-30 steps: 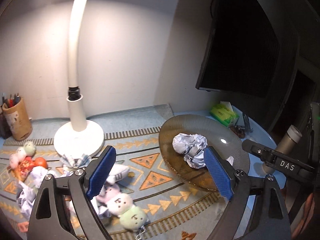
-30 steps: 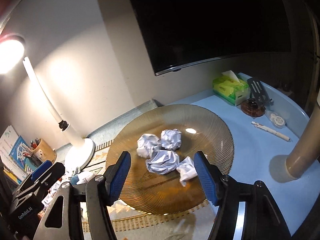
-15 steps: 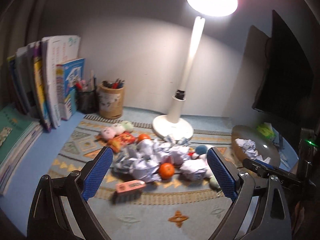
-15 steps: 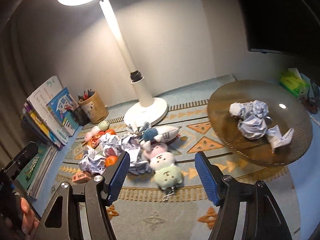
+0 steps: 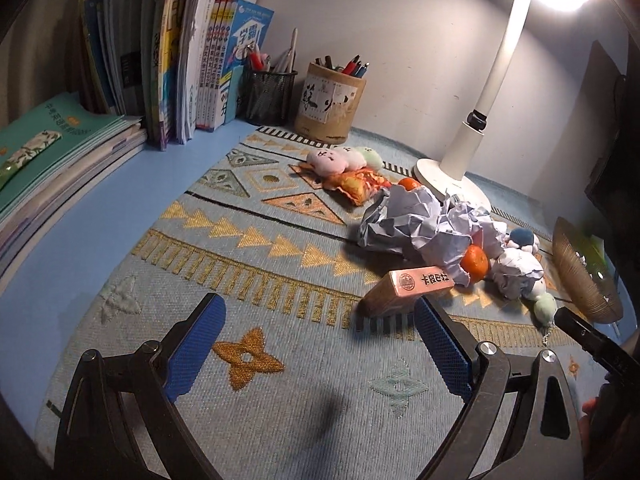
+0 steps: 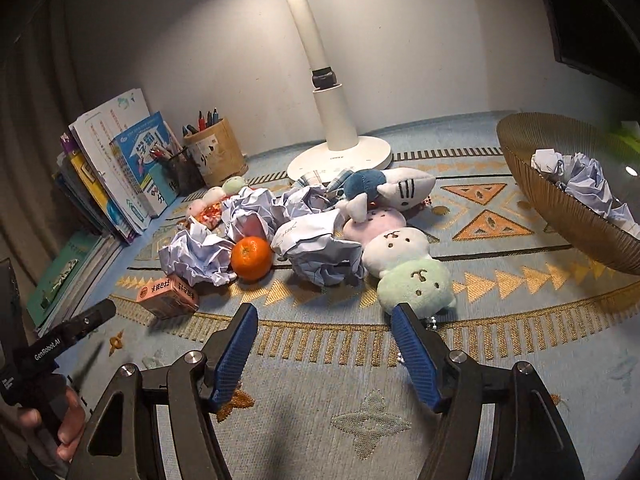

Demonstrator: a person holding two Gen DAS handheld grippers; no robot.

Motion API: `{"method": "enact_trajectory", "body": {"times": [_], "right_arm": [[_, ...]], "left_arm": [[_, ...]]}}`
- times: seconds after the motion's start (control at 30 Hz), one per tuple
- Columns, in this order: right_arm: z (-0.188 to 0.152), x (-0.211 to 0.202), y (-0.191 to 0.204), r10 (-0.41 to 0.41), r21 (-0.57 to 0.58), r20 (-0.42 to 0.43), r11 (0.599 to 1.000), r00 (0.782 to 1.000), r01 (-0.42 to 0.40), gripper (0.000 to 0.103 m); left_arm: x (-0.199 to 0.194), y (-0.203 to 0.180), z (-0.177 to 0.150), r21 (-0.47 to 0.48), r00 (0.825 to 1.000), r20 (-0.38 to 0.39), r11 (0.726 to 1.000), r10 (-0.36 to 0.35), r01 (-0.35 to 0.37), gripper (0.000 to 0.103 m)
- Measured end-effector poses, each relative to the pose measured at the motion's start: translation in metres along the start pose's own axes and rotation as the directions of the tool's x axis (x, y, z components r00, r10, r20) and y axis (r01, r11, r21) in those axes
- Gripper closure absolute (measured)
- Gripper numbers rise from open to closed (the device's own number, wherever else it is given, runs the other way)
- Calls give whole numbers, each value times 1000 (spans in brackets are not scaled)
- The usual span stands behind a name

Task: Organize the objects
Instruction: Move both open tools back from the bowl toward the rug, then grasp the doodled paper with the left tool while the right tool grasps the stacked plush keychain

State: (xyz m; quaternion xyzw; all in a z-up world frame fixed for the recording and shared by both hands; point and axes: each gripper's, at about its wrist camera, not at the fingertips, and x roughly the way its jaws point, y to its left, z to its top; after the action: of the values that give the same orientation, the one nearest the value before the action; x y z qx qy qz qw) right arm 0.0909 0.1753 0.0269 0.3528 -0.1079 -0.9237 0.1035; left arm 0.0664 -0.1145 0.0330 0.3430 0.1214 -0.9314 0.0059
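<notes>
While both grippers are swinging away from bowl [image 6: 560, 236] toward mat clutter, jaws gaping wide, empty: right gripper [image 6: 324, 350] nearing paper ball [image 6: 320, 256] at 12 o'clock; left gripper [image 5: 320, 348] hovering, box [image 5: 408, 286] at 1 o'clock.

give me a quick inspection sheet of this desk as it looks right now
Surface: patterned mat over a blue desk.
Job's things: crumpled paper balls heaped mid-mat with an orange, a pink box, a shark plush and a dumpling plush string; more paper balls lie in the amber bowl.
Clutter: a red snack wrapper beside a second plush string.
Grippers: left gripper and right gripper both have their jaws open and empty, low over the mat.
Cables: nothing seen.
Surroundings: desk lamp, two pen holders, upright books, dark monitor.
</notes>
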Motion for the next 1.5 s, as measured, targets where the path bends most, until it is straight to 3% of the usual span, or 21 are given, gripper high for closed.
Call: {"method": "enact_trajectory", "body": {"times": [0.07, 0.4, 0.47, 0.53, 0.63, 0.77, 0.87, 1.03, 1.2, 1.27, 1.3, 1.37, 1.5], "right_arm": [[2, 1, -5, -2, 28, -1, 1000, 1000, 2, 20], [3, -10, -36, -33, 185, 49, 983, 998, 23, 19], [3, -10, -40, -43, 208, 41, 978, 998, 33, 19], [4, -5, -43, -44, 214, 2, 976, 999, 43, 19], [10, 5, -45, -71, 157, -77, 984, 994, 83, 19], [27, 10, -41, -133, -13, -136, 991, 982, 133, 19], [36, 16, -42, -143, -98, -161, 987, 976, 129, 19], [41, 34, -47, -129, -182, -207, 979, 970, 92, 20], [42, 56, -47, -114, -226, -232, 972, 966, 60, 35], [41, 64, -51, -104, -212, -245, 976, 964, 51, 40], [40, 65, -53, -90, -200, -244, 979, 965, 41, 40], [40, 62, -52, -68, -201, -234, 979, 970, 20, 54], [37, 57, -43, -84, -227, -218, 973, 972, 33, 56]], "left_arm": [[1, -5, -2, 28, 1000, -10, 1000, 8, -8, 8], [-6, -27, -6, 135, 999, 20, 990, 36, -38, 8], [-8, -35, -3, 139, 1000, 14, 990, -4, 2, 8], [-8, -47, 3, 125, 995, -16, 987, -97, 98, 8], [-6, -82, 16, 178, 981, -42, 965, -190, 194, 8], [12, -138, 29, 275, 955, -112, 915, -273, 294, 8], [39, -169, 32, 317, 948, -165, 896, -271, 311, 8], [79, -193, 33, 311, 937, -240, 895, -252, 320, 10], [95, -207, 28, 350, 941, -256, 887, -220, 302, 15], [99, -208, 28, 364, 947, -244, 886, -206, 287, 27], [100, -209, 28, 361, 943, -252, 883, -216, 298, 31], [102, -209, 28, 342, 930, -277, 880, -241, 330, 41], [95, -211, 25, 368, 935, -259, 870, -243, 328, 44]]}}
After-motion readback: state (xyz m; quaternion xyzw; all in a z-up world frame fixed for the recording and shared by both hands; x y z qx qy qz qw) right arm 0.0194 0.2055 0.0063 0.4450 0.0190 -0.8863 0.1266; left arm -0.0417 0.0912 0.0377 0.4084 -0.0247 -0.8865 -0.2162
